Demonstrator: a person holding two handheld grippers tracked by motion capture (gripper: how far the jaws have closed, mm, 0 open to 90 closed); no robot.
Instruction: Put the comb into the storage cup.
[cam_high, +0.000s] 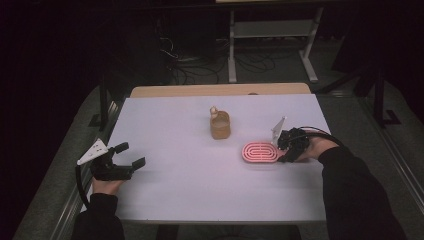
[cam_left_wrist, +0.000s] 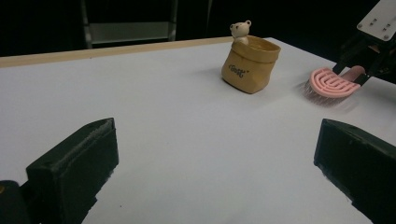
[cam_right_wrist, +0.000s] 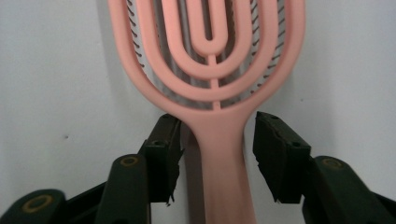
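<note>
Two pads of our right tool (cam_right_wrist: 215, 140) flank the pink brush (cam_right_wrist: 210, 60) handle, not yet pressing; its long axis runs straight ahead. Our left tool (cam_high: 131, 155) rests open, well apart.

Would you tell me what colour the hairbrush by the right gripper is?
The hairbrush is salmon pink, clearest in the right gripper view.

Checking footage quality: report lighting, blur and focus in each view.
High view: dim, dark surroundings, white table evenly lit, pink hairbrush slightly glowing. Left gripper view: bear-topped pouch sharp, brush faintly smeared, near jaws soft. Right gripper view: close, brush handle bright, soft shadow at its left, jaws flanking it slightly blurred.
</note>
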